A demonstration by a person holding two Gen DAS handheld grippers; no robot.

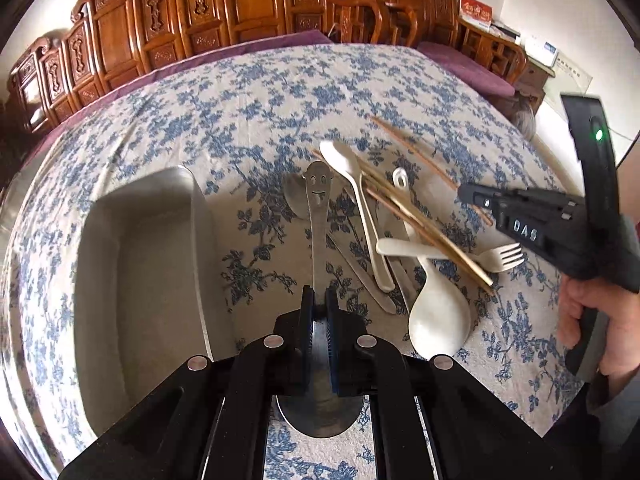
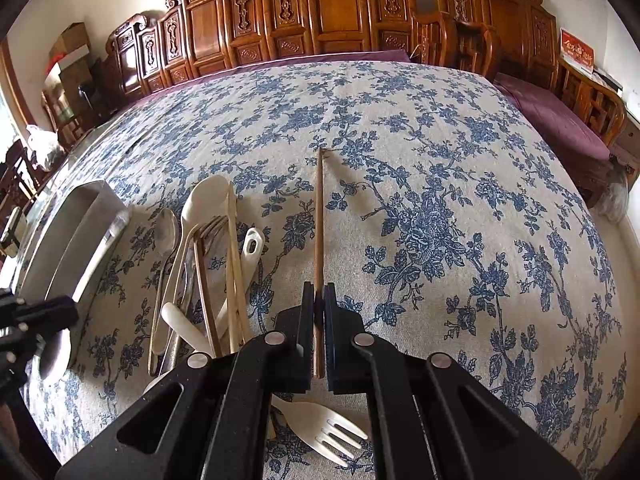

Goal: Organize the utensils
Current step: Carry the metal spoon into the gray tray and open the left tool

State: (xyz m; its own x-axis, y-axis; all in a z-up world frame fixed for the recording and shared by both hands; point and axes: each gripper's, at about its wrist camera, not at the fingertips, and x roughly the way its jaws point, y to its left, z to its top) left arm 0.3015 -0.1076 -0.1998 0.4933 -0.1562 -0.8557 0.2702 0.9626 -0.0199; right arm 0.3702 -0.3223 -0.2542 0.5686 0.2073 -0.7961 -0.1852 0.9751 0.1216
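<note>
My left gripper [image 1: 320,304] is clamped on a steel spoon with a smiley-face handle [image 1: 318,216]; its bowl sits under my gripper body and the handle runs straight ahead of my fingertips, clear of the blue floral cloth [image 1: 248,92] covering the worktop. Just to the left of that gripper lies the empty grey tray [image 1: 96,240]. To its right is the jumble of utensils: a white spoon [image 1: 360,200], a larger white ladle-spoon [image 1: 438,320], a white fork [image 1: 496,258], a bundle of chopsticks [image 1: 424,228] laid across them, and a second steel spoon [image 1: 294,196] partly hidden behind the one I hold.

My right gripper [image 2: 319,300] is closed tight on a single brown chopstick [image 2: 319,216], which points straight ahead between the fingers. The rest of the pile lies to its left, and the white fork's tines show beneath it. From the left wrist, my right hand [image 1: 588,320] is seen gripping its handle at the far right.
</note>
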